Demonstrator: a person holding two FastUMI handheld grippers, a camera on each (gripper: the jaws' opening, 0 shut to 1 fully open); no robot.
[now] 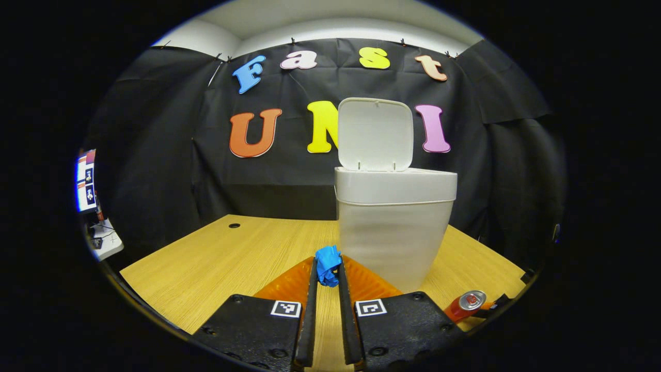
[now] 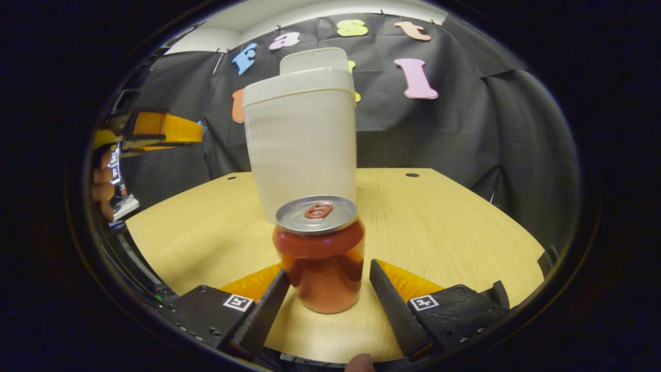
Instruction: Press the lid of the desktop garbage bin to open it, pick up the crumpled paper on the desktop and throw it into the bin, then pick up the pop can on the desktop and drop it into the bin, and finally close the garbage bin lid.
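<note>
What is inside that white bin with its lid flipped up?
That cannot be seen. The bin stands with its lid raised, but both views look at its walls from the side, so the inside is hidden. The blue crumpled paper is outside, pinched in the left gripper.

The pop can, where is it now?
In the right gripper view, the pop can stands upright on the desk, between the open right hand-held gripper fingers, before the bin.

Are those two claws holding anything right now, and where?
The left gripper pinches the blue crumpled paper at its fingertips. The right gripper straddles the can, open, not gripping.
</note>
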